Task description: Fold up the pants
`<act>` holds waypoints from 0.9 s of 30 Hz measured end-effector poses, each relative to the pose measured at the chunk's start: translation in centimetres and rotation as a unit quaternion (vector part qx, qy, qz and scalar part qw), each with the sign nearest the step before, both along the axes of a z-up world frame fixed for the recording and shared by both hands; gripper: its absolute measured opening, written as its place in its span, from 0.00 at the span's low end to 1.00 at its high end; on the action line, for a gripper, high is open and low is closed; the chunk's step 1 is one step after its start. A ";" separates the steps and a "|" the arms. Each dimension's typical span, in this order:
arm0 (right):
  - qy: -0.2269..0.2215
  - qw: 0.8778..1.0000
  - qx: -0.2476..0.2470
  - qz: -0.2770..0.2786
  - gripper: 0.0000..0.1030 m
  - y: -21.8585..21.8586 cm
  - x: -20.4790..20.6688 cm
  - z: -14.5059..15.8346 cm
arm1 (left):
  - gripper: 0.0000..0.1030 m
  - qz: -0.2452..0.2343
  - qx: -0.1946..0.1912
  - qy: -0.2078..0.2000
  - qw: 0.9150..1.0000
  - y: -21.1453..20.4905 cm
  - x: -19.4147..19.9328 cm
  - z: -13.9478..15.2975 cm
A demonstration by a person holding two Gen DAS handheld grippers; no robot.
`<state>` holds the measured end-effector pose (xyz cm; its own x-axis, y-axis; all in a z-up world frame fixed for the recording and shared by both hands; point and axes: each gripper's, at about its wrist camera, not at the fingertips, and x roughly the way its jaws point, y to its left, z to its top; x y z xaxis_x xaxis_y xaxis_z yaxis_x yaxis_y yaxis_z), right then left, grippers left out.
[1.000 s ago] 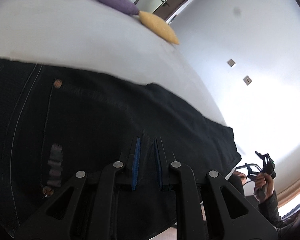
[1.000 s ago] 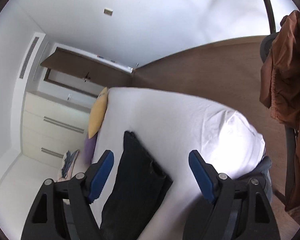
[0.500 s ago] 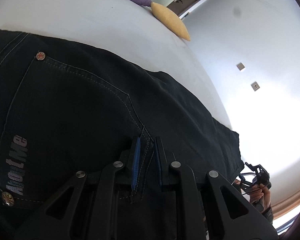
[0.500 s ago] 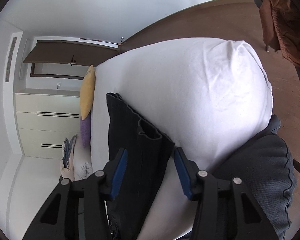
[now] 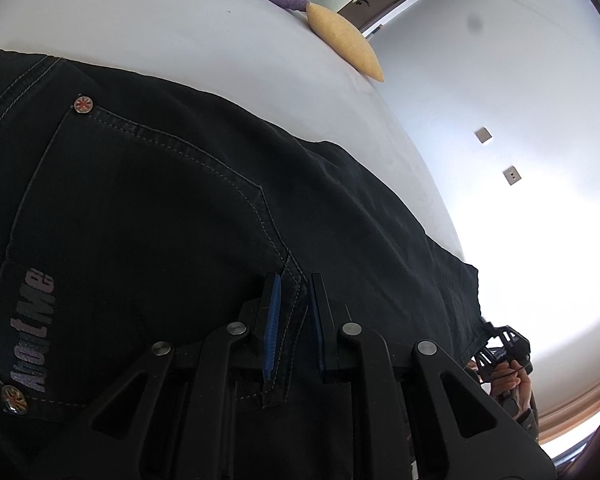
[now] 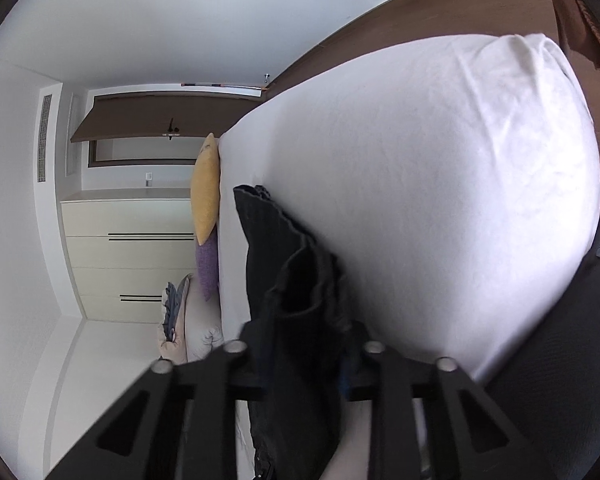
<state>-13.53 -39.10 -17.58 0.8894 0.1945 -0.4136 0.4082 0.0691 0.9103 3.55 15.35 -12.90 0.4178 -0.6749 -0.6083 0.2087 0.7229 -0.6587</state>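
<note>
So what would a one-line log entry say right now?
left tool: shut on pants | right tool: just closed on pants hem | pants on bed

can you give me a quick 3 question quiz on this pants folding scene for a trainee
1. True or false: the left gripper is shut on the pants.
2. Which cushion lies nearer the pants hem end: A purple, B yellow?
3. Fill in: the right gripper pinches the ____ end of the pants.

Key: 1 true; 2 B; 3 hem (its jaws have just been closing onto the fabric).
</note>
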 end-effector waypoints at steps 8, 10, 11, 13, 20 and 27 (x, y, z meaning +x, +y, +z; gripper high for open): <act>0.037 0.988 -0.144 0.038 0.10 2.2 1.3 4.9 | 0.13 0.004 0.021 -0.011 1.000 -0.5 -0.3 0.7; 0.036 0.978 -0.193 0.067 0.10 4.0 2.4 6.9 | 0.13 0.002 0.024 -0.014 1.000 -0.9 -0.3 1.0; 0.036 0.969 -0.226 0.088 0.10 5.4 3.1 8.2 | 0.13 -0.002 0.022 -0.015 1.000 -1.2 -0.4 1.2; 0.032 0.945 -0.294 0.140 0.10 9.3 4.9 10.5 | 0.13 -0.007 0.021 -0.020 1.000 -1.8 -0.5 1.6; 0.040 0.776 -0.541 0.322 0.10 26.8 9.0 11.9 | 0.16 -0.024 -0.031 -0.001 0.999 -4.1 -0.8 2.6; 0.079 0.683 -0.625 0.369 0.09 31.8 9.4 7.5 | 0.80 -0.033 -0.079 0.026 0.996 -7.0 -1.2 2.3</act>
<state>-4.16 -7.27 -10.06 0.6649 -0.0275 -0.7464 -0.0710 0.9925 -0.0999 2.34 8.34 -10.60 0.3395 -0.7886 -0.5128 0.2148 0.5957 -0.7739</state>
